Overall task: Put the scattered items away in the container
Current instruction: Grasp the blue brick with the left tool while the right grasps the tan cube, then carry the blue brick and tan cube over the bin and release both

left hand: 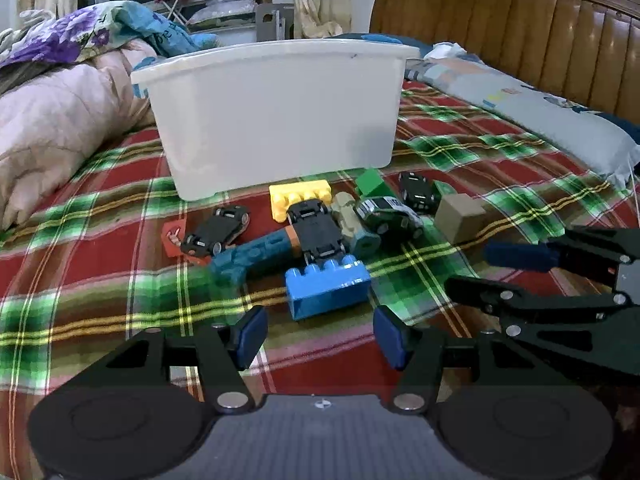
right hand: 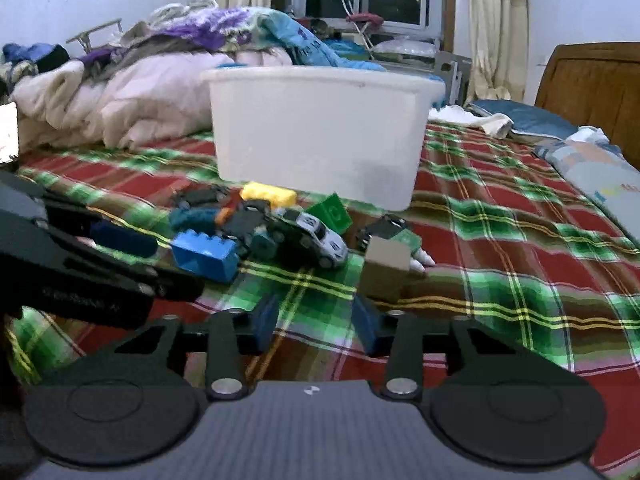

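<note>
A white plastic tub (left hand: 276,116) stands on the plaid bedspread, also in the right wrist view (right hand: 320,136). Toys lie in a heap in front of it: a blue brick (left hand: 328,286), a yellow brick (left hand: 300,198), a teal toy drill (left hand: 256,254), several upturned black cars (left hand: 216,232), a green-and-white car (right hand: 308,234), a green cube (right hand: 332,212) and a tan cube (right hand: 388,268). My left gripper (left hand: 320,336) is open and empty, just short of the blue brick. My right gripper (right hand: 316,320) is open and empty, just short of the tan cube.
Heaped quilts and clothes (left hand: 60,92) lie left of the tub. A pillow (left hand: 540,116) and wooden headboard (left hand: 520,28) are at the right. The right gripper's fingers (left hand: 520,256) show at the right of the left wrist view.
</note>
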Demonstrator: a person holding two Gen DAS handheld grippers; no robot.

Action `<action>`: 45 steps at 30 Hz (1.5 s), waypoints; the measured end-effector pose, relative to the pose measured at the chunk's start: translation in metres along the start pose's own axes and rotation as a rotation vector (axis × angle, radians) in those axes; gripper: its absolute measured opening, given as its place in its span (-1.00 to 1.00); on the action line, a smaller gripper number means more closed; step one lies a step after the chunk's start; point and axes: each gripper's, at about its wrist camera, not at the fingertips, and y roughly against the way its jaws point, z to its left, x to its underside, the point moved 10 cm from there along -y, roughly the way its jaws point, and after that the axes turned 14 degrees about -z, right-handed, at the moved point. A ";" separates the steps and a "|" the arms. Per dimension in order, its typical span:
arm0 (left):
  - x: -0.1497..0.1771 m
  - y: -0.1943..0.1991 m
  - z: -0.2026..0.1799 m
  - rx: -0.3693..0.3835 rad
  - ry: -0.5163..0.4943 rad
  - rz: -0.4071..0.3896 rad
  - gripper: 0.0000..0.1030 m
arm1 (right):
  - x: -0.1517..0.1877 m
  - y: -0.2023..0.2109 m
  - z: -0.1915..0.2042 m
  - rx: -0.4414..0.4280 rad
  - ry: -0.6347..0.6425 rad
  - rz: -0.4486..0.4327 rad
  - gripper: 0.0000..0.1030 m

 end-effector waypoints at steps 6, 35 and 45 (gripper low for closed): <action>-0.011 -0.025 0.004 0.017 -0.132 -0.024 0.22 | 0.006 -0.005 -0.016 0.038 -0.037 -0.003 -0.12; 0.009 -0.014 -0.032 0.059 0.013 0.027 -0.51 | 0.015 -0.011 -0.026 0.066 -0.050 0.005 -0.34; 0.012 0.003 -0.026 0.040 0.036 0.034 -0.51 | 0.015 0.002 -0.013 0.046 -0.049 0.012 -0.36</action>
